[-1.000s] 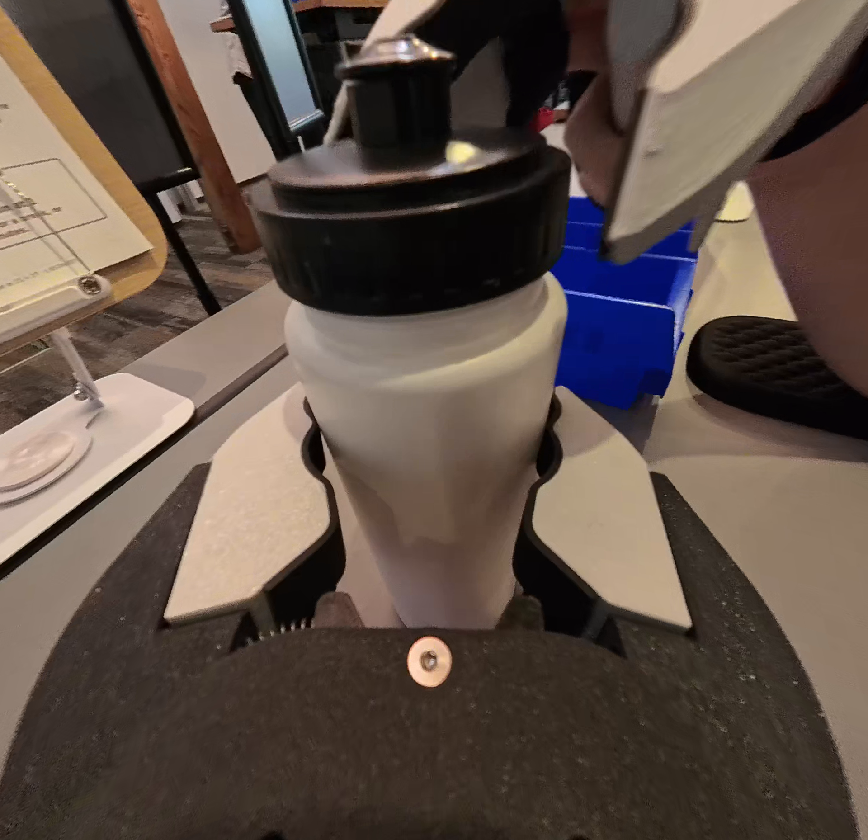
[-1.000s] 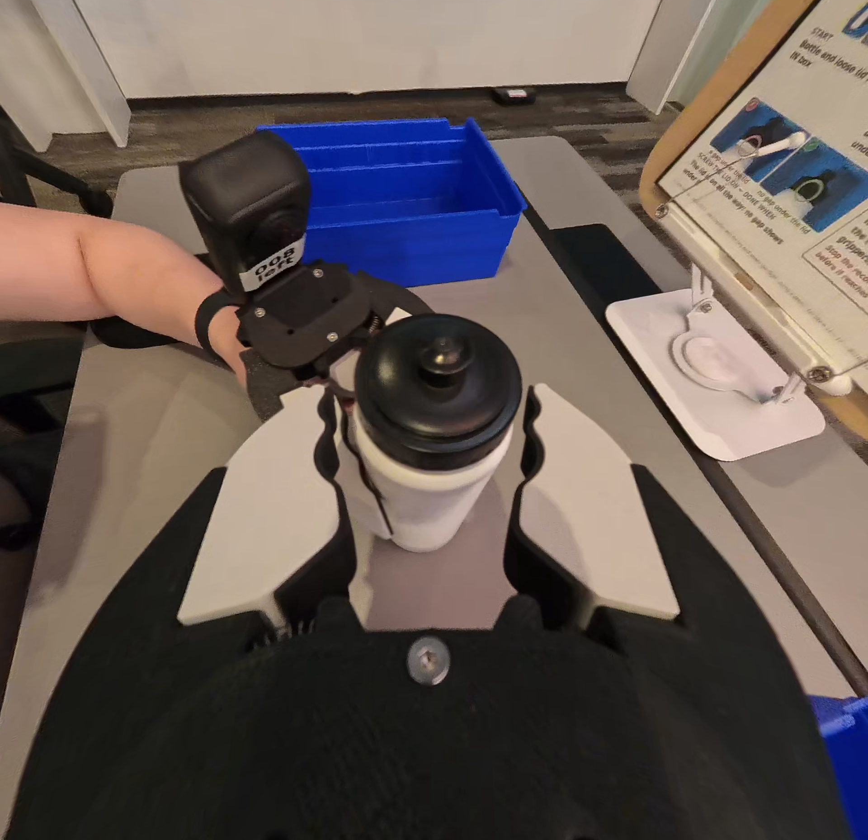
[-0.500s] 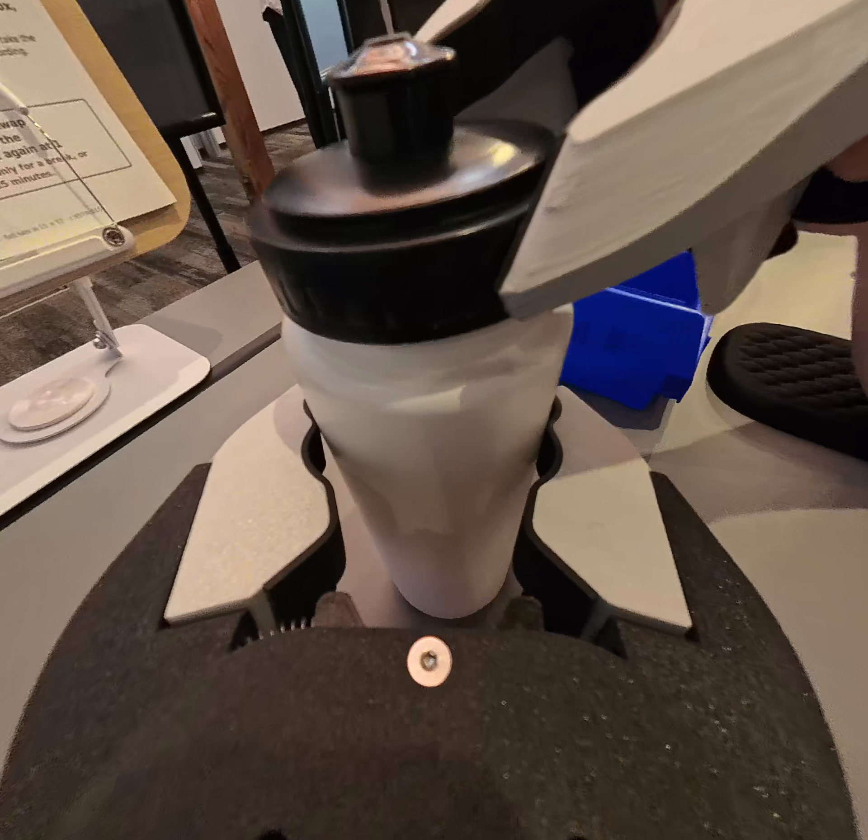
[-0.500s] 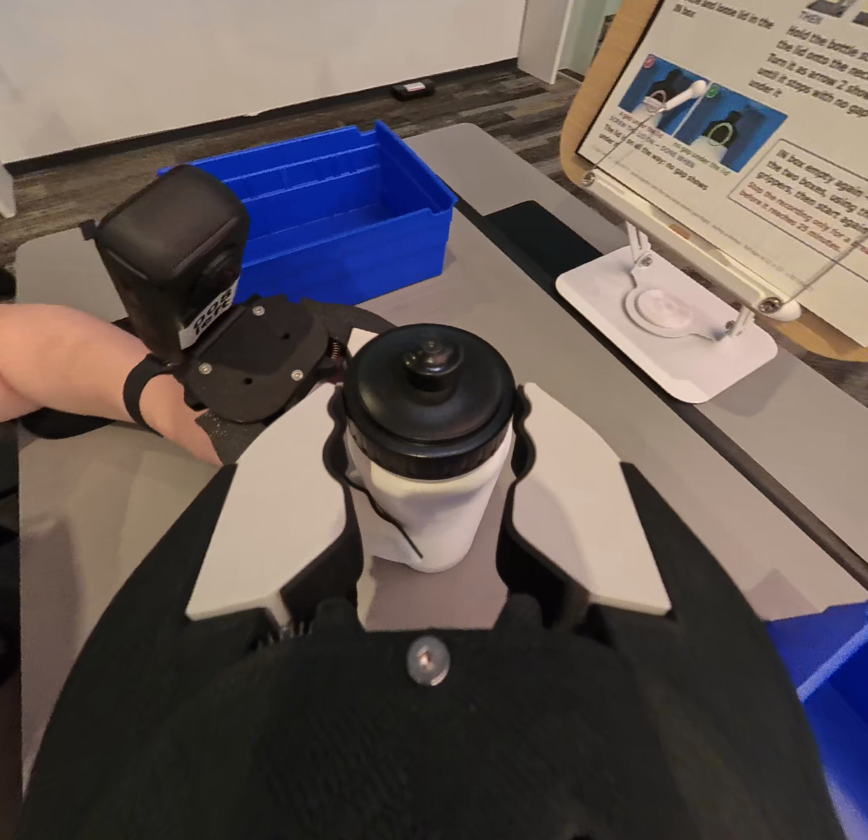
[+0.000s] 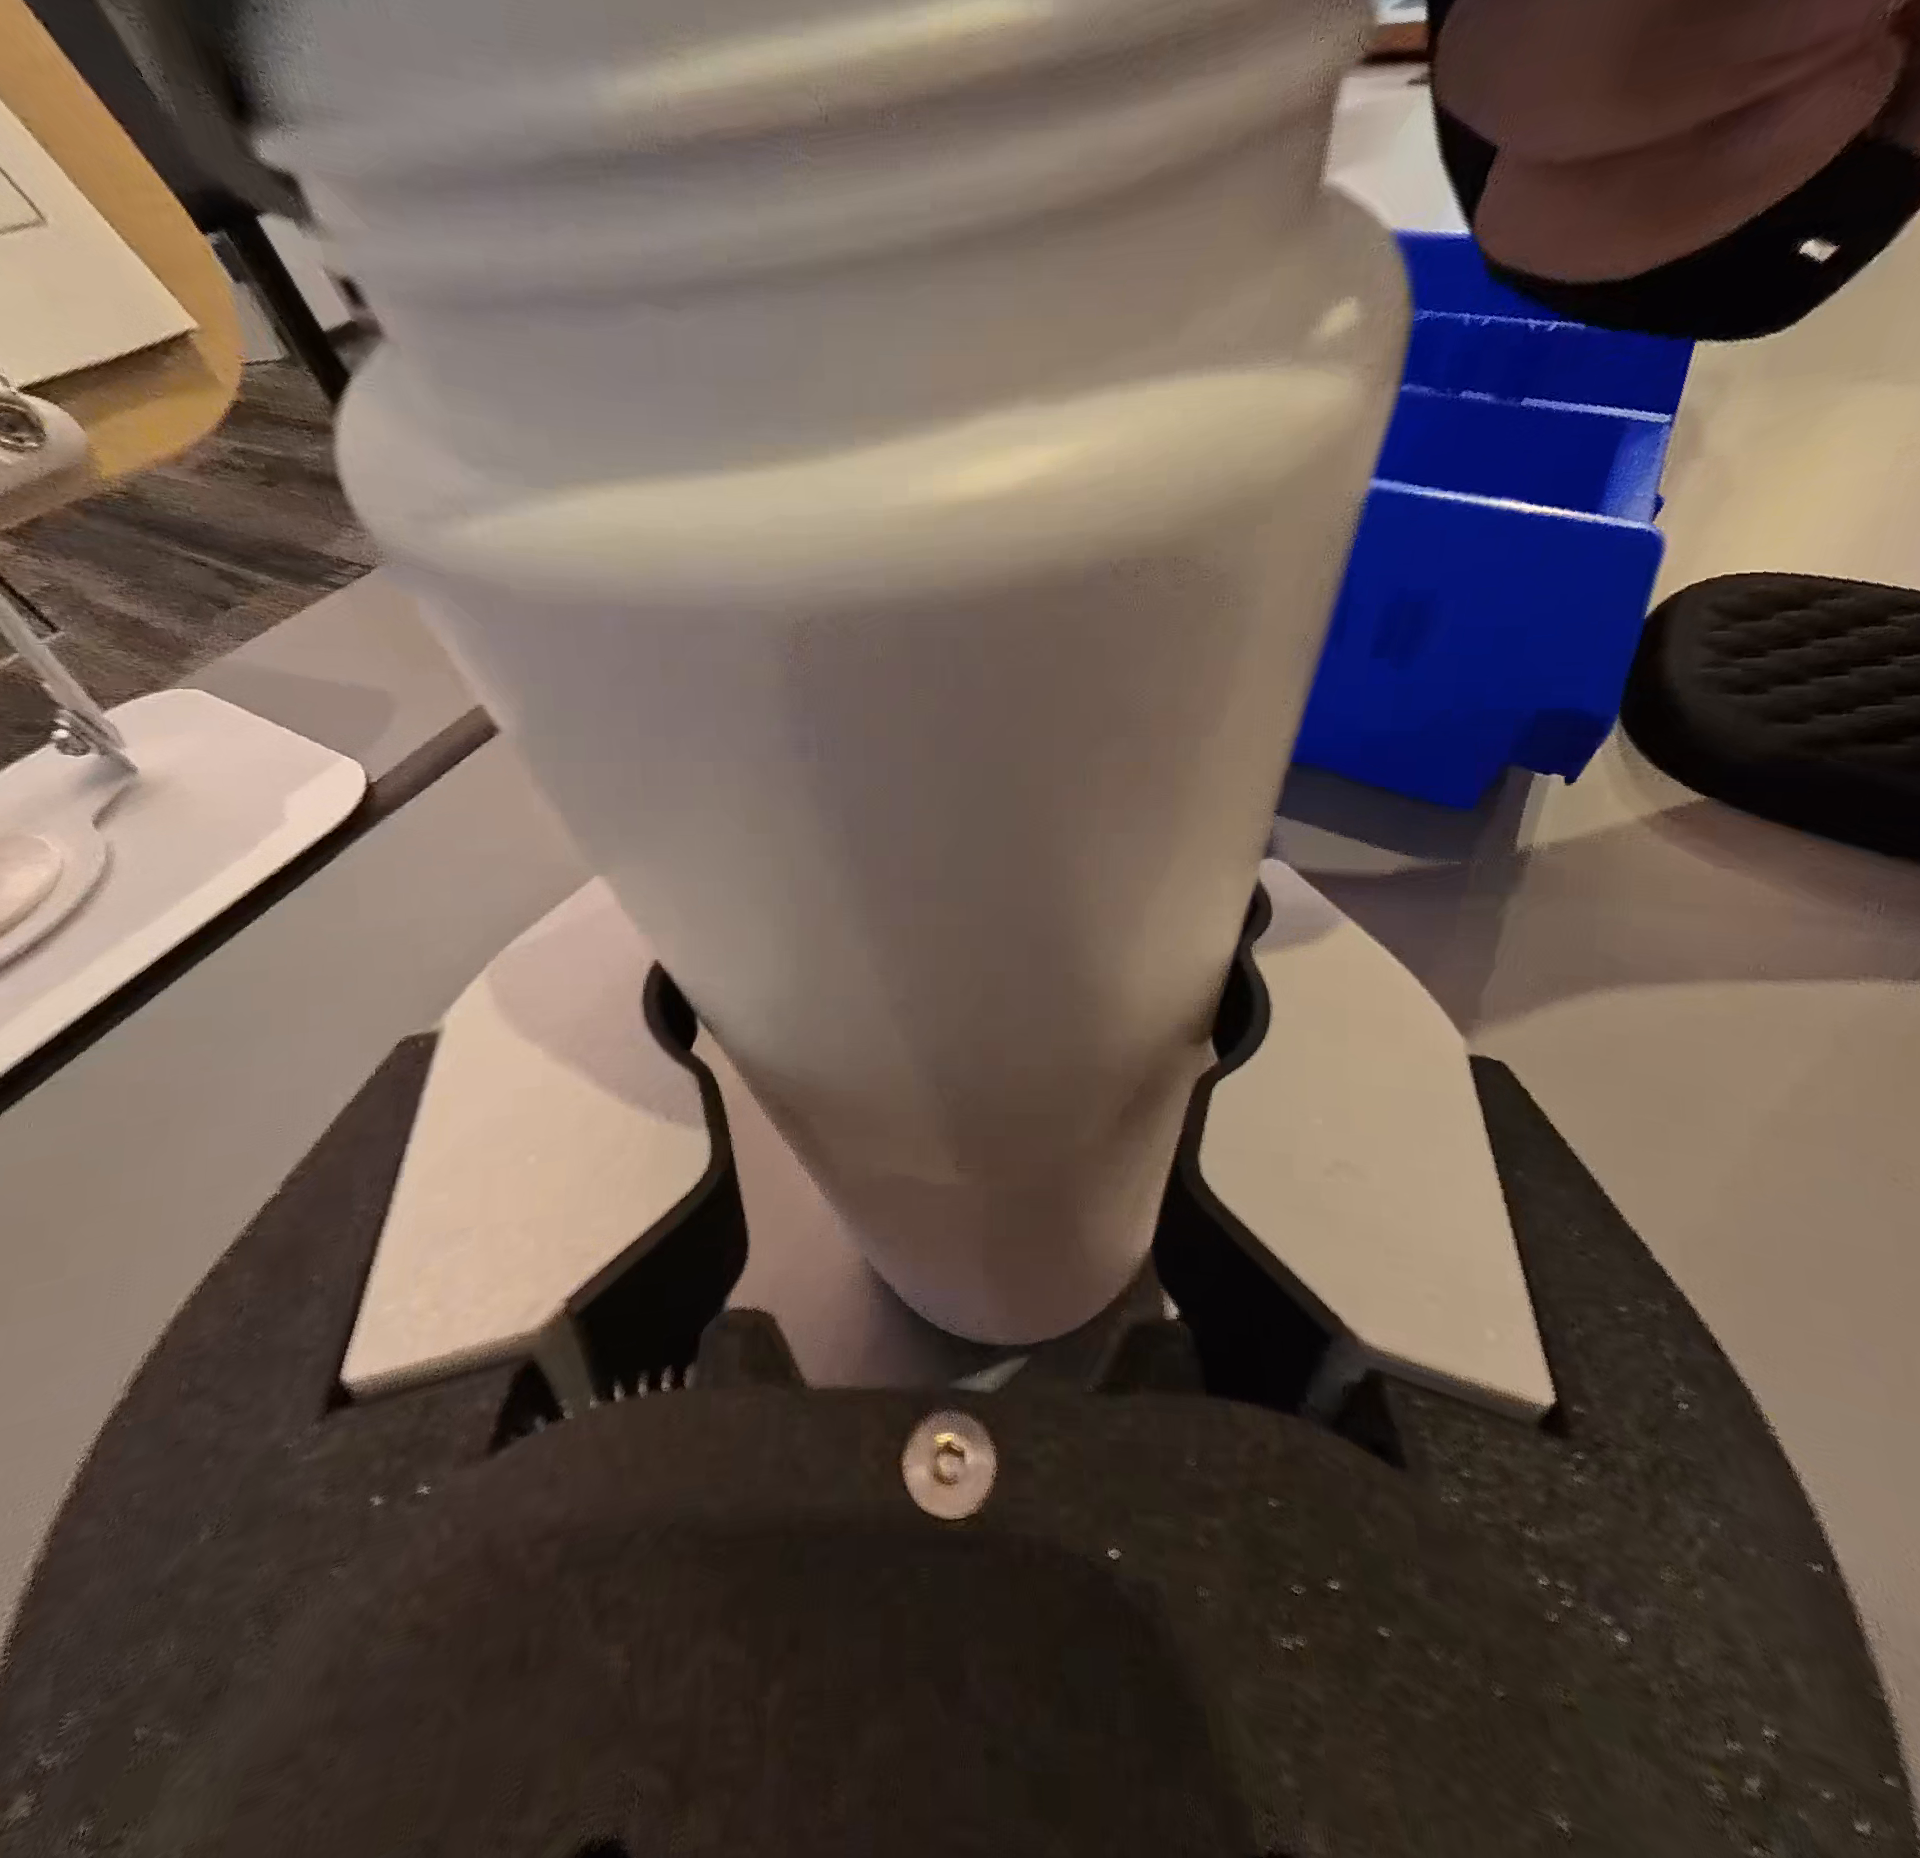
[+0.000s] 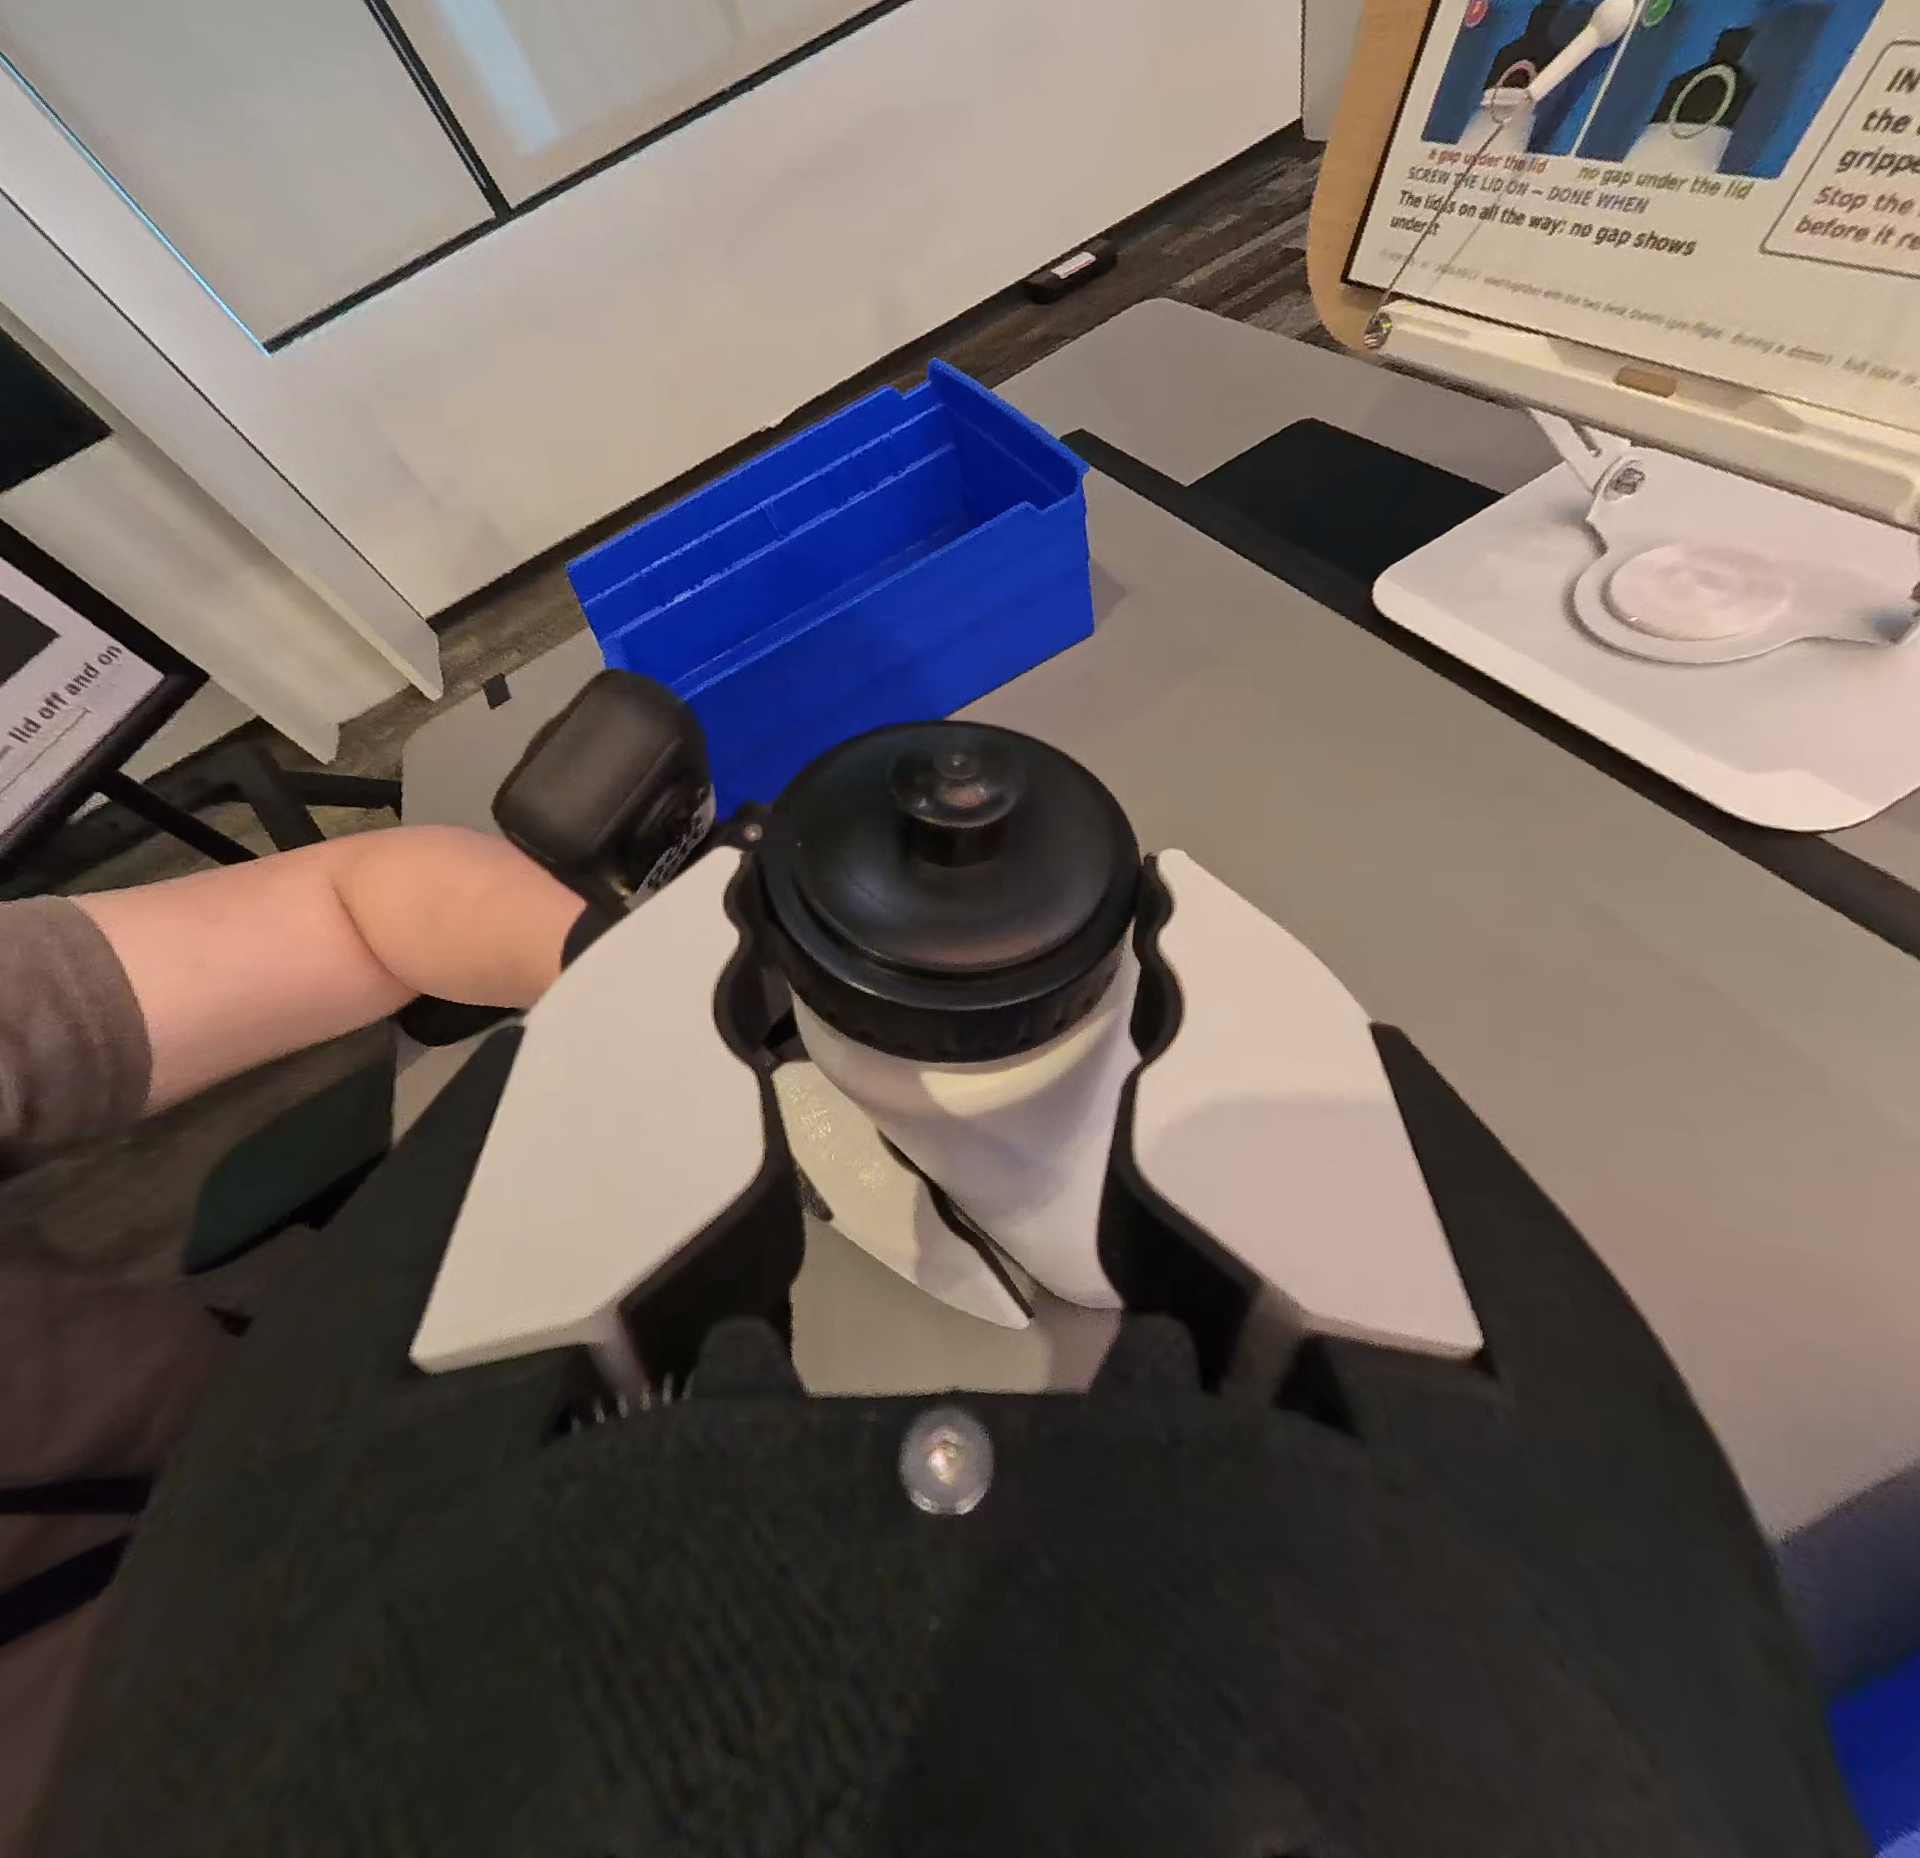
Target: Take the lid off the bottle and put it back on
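Note:
A white bottle [image 5: 914,769] stands upright between my left gripper's [image 5: 956,977] fingers, which are shut on its lower body. Its threaded neck shows bare at the top of the left wrist view, blurred. The black lid [image 6: 945,904] with a pull spout sits between my right gripper's [image 6: 945,873] fingers, which are shut on its rim from above. In the right wrist view the white bottle [image 6: 1029,1154] shows just under the lid; I cannot tell there whether they touch. The left gripper [image 6: 862,1185] grips the bottle low down, with its camera behind.
A blue bin [image 6: 852,561] stands at the back of the grey table [image 6: 1403,925]; it also shows in the left wrist view [image 5: 1507,561]. A white stand [image 6: 1662,603] with an instruction board is at the right. A black pad [image 5: 1787,707] lies nearby. A person's forearm [image 6: 312,956] reaches in from the left.
My right gripper came down and shut on the lid. In the left wrist view the lid has left the top of the frame and the neck threads now show.

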Demonstrator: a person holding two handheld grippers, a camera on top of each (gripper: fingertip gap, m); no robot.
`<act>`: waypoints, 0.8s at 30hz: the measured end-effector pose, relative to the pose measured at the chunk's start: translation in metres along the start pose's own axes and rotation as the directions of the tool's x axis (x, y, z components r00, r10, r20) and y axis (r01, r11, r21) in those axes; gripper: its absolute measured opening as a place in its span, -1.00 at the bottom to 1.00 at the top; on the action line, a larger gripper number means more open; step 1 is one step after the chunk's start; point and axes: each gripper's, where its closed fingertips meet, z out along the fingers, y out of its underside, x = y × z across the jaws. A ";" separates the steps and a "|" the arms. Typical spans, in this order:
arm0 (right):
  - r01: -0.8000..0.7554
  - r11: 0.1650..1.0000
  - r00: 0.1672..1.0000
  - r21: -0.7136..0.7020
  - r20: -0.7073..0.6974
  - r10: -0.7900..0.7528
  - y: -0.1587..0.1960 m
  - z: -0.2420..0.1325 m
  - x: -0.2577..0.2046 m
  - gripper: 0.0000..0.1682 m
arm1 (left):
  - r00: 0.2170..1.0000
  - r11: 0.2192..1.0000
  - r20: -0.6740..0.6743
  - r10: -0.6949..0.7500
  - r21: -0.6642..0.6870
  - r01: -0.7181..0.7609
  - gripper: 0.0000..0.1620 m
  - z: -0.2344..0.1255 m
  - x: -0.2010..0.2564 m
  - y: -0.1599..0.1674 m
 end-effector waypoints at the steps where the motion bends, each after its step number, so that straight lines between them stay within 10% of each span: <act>1: 0.030 1.000 1.000 -0.004 -0.010 -0.030 0.000 0.000 0.000 -0.17 | 1.000 1.000 -0.007 -0.001 -0.003 0.001 0.22 0.000 0.000 0.000; 13: 0.363 0.929 0.931 -0.065 0.000 -0.364 0.006 -0.001 -0.012 -0.17 | 0.996 0.999 -0.084 0.027 -0.015 -0.028 0.21 -0.003 0.008 0.001; 24: 0.347 0.938 0.932 -0.023 0.118 -0.342 0.009 -0.004 -0.018 -0.17 | 0.973 0.998 -0.223 0.052 -0.007 -0.055 0.21 -0.007 0.020 0.002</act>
